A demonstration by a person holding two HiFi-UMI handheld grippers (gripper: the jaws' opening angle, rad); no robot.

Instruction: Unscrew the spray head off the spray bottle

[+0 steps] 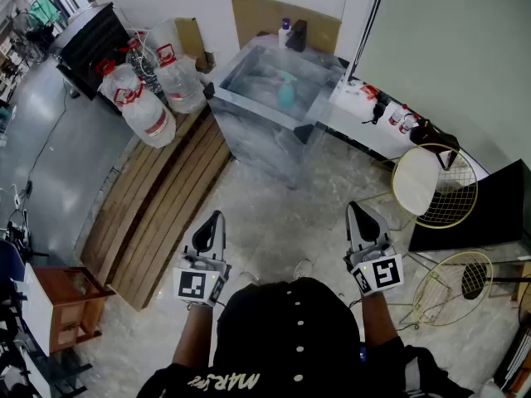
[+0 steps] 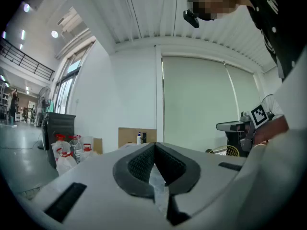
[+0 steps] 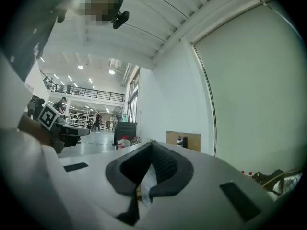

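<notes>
1. We're standing back from the clear table (image 1: 249,143), with both grippers held out level in front of us.
2. The left gripper (image 1: 214,220) is fully closed. In its own view the two black pads meet at the tips, and there's nothing clamped between them.
3. Same story for the right gripper (image 1: 358,212): the jaws are pressed together and empty.
4. The spray bottle (image 1: 286,92) is the teal thing on top of the clear table, towards its far side. It's well apart from both grippers and nothing is touching it. From up here we can't really tell whether it's upright or tipped over, and the spray head is too small to make out.
5. Left of the table there's a bunch of big water jugs (image 1: 145,106) with red caps, sitting at the end of some wooden planks (image 1: 158,197) that run along the floor.
6. A cardboard sheet (image 1: 257,15) leans on the wall behind the table, with a small white bottle (image 1: 284,31) in front of it.
7. Off to our right are two round wire chairs (image 1: 436,187), one closer to us than the other.
</notes>
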